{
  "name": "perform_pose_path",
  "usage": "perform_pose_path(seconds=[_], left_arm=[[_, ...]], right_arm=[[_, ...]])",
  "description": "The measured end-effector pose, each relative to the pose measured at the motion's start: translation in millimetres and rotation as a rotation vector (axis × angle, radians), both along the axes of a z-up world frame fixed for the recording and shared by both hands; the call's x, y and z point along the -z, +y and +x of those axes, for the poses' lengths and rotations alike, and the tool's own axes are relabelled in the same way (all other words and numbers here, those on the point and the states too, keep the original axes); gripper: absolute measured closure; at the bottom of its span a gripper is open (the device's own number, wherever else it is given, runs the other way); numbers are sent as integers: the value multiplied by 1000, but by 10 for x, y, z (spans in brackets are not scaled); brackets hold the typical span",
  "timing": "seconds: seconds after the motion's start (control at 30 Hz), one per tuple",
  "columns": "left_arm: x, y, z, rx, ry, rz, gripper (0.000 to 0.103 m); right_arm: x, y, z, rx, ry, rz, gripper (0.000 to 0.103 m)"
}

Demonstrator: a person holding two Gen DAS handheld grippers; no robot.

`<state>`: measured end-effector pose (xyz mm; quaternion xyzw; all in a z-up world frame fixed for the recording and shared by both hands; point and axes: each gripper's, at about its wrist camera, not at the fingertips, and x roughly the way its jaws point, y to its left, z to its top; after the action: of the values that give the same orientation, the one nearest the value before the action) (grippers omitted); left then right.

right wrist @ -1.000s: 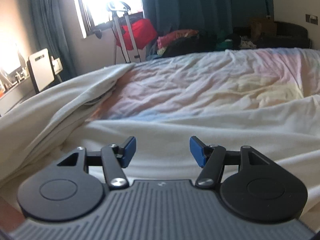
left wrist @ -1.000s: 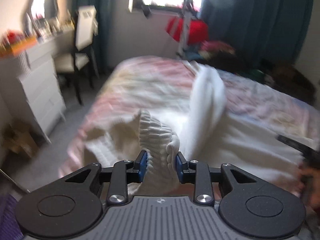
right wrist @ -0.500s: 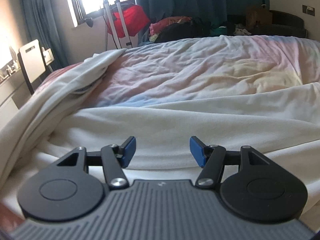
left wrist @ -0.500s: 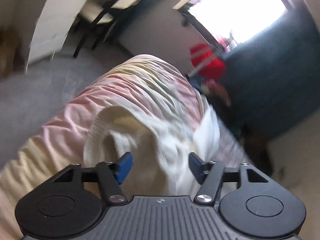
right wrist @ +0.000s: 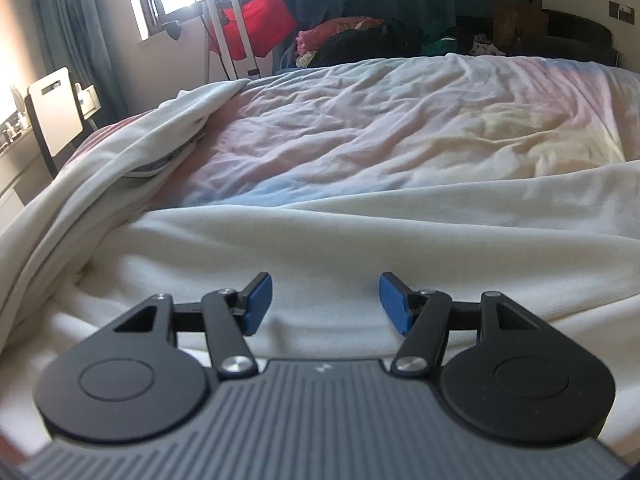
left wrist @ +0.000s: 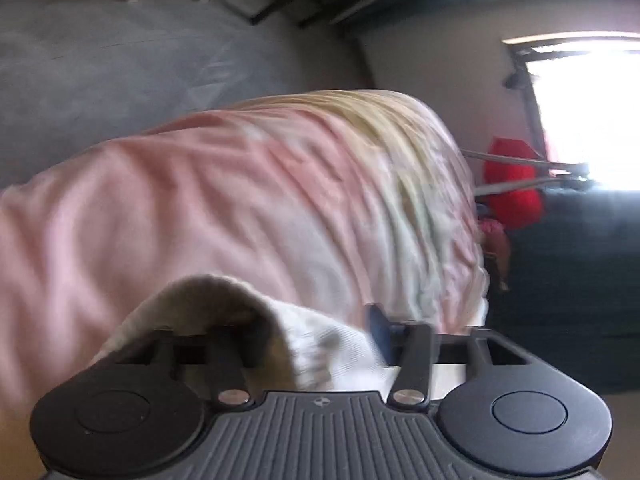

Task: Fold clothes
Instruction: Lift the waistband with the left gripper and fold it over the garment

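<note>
Left wrist view: blurred, rolled sideways. Left hand-held gripper [left wrist: 316, 336] jaws have just been closing, with a fold of the cream garment [left wrist: 320, 344] between them. Cloth hides the left pad, so I cannot tell if it's actually pinched. Pink bedsheet [left wrist: 224, 208] lies beyond.

Right wrist view: right hand-held gripper [right wrist: 325, 304] is spread, nothing between the pads, low over the cream garment [right wrist: 360, 240], which lies across the near part of the bed [right wrist: 400, 128].
</note>
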<state>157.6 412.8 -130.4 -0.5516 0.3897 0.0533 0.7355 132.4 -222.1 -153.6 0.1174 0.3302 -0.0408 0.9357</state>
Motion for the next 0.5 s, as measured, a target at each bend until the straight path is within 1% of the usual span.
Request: perform_pose_path(seconds=[0.03,0.07,0.13,0.2,0.33,0.43,0.5], left_arm=[[-64,-34,60,11,-30,37,82],[-128,-68,120,22,-61,75,92],[-326,-119,193,16,-121,164,94],[-565,-158,336,27,-164,248,94],[-1060,-223,652,11,-223,380,95],[-1434,-219,960,-73,-263,457,95],[-1610,-184,1168,-180,-288,522,95]], right_arm=[[12,-13,16,2,-1,6,40],[23,-26,30,6,-2,11,41],[38,-56,45,16,-5,28,42],[29,-101,42,30,-13,50,42],[-20,-187,15,68,-43,84,41],[-68,-281,24,105,-79,91,41],[-71,-352,56,139,-95,81,41]])
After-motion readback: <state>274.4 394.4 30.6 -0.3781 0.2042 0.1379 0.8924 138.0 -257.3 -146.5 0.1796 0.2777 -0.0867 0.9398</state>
